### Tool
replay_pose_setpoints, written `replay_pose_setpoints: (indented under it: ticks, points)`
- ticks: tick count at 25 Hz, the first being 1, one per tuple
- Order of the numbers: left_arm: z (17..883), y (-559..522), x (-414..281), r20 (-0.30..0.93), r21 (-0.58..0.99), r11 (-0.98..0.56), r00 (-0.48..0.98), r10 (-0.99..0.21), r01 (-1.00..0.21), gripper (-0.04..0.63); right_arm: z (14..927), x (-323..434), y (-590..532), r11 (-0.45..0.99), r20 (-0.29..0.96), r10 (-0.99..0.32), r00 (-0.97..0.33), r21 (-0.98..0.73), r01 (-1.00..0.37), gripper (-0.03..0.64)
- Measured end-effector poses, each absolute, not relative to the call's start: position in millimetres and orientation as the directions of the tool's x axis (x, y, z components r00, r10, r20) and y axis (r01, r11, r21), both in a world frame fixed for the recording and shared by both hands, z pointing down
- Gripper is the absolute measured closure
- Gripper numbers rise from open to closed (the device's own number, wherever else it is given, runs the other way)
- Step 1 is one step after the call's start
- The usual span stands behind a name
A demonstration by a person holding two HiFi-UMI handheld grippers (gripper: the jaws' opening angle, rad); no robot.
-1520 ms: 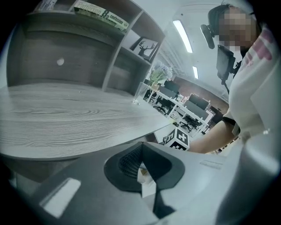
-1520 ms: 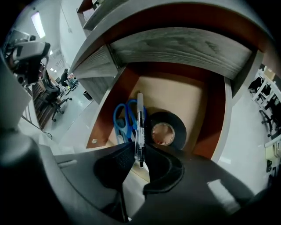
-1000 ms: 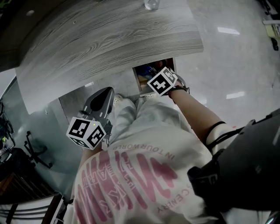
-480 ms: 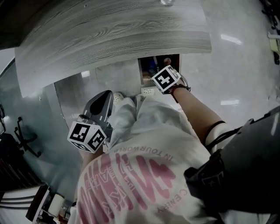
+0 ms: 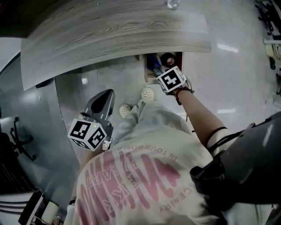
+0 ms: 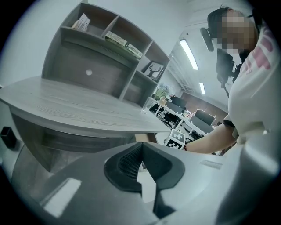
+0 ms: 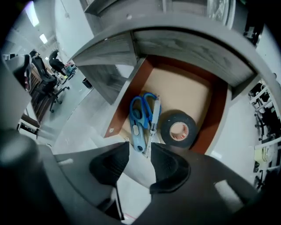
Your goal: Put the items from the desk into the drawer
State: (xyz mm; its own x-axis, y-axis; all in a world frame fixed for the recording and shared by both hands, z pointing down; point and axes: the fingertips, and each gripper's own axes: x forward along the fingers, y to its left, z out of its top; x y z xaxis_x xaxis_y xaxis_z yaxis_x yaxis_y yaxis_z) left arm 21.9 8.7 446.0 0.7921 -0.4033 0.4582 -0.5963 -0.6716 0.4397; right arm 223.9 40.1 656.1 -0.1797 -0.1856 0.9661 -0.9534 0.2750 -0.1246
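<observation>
Right gripper [image 7: 138, 147]: points steeply down over the front edge of the open drawer [image 7: 127, 94]. Its jaws have just been opening and stand well apart, with nothing between them and nothing held.

Left gripper [image 6: 142, 145]: well apart from the drawer, out to its left and low beside the person's leg. Its jaws are together and it is empty.

Drawer contents:
- Blue scissors [image 7: 139, 116] lie along the left wall, with one end near the front edge.
- A slim silver tool [image 7: 153, 118], type not determinable, lies just beside the scissors.
- A roll of black tape [image 7: 178, 128] lies flat to the right of these, near the front.

The rear of the drawer is bare.

Outstanding: a clear glass-like item [image 5: 173, 4] sits on the desk [image 5: 118, 30], above and beyond the drawer. The task is judged incomplete.

Risks, as judged:
- The desk edge overhangs the drawer, so a right gripper lifted straight up could strike it.
- The clear item looks smooth and breakable. A light or off-centre grip could let it slip or tip.
- The front of the drawer is crowded, so an item lowered there could land on the tape or the scissors.
</observation>
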Motion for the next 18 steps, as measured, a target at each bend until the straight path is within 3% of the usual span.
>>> replay_pose_setpoints:
  ticks: [4, 8, 10, 18]
  points:
    - [428, 20, 6, 0.424, 0.425, -0.716, 0.821, -0.383, -0.554, 0.575, 610, 229, 45, 0.138, 0.941, -0.307, -0.139, -0.1, -0.985, 0.477]
    - [408, 24, -16, 0.38, 0.414, -0.741, 0.84, -0.388, -0.529, 0.575, 550, 218, 46, 0.022, 0.881, -0.452, -0.142, -0.148, -0.989, 0.612]
    - [399, 25, -26, 0.358, 0.411, -0.748, 0.847, -0.393, -0.521, 0.575, 520, 203, 46, 0.002, 0.838, -0.519, -0.167, -0.194, -0.981, 0.614]
    - [356, 38, -48, 0.257, 0.369, -0.803, 0.882, -0.395, -0.468, 0.575, 383, 107, 43, 0.224, 0.466, -0.785, -0.409, -0.402, -0.888, 0.614]
